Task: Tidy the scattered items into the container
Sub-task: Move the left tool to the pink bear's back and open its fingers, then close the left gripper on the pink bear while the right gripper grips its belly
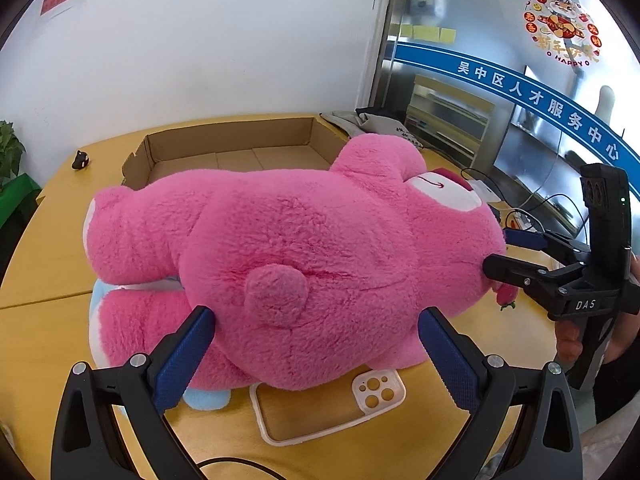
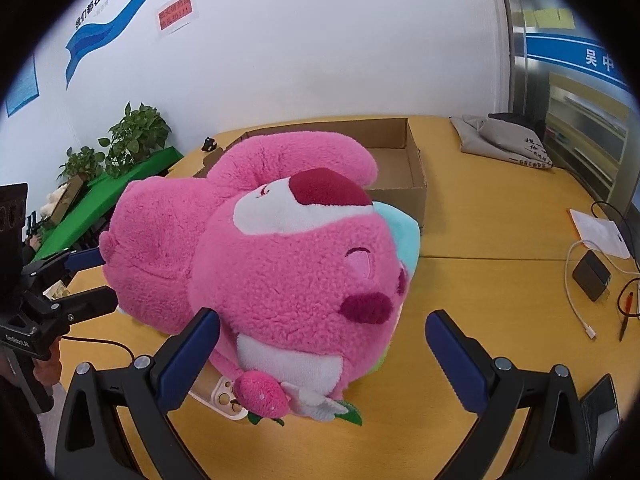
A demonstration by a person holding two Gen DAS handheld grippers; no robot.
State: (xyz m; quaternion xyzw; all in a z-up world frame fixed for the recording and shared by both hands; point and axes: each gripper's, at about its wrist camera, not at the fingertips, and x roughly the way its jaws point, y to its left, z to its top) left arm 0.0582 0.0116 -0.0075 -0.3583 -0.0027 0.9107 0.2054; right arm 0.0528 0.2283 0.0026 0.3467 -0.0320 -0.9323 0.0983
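The big pink plush bear (image 1: pixel 288 256) lies on its side on the yellow table (image 1: pixel 48 240), in front of the open cardboard box (image 1: pixel 224 152), with a clear phone case (image 1: pixel 320 408) partly pinned under its rump and a pale blue soft toy (image 2: pixel 400 220) tucked beneath it. The left gripper (image 1: pixel 316 344) is spread wide around the bear's bottom, just below the little tail, fingers (image 1: pixel 184 360) beside the fur and holding nothing yet. The right gripper (image 2: pixel 320 352) is equally wide at the head end, its left finger pressing the cheek and its right one standing clear; it too holds nothing. The sound approach is probably a two-handed lift: push both sets of jaws further into the plush so they bite into stuffing rather than loose pile, close them together, and raise the bear level so neither end sags. It should go up high enough to clear the box's near wall before travelling back. The phone case may drag along; whether the blue toy is attached to the bear is hard to tell from here, so lift slowly and watch.
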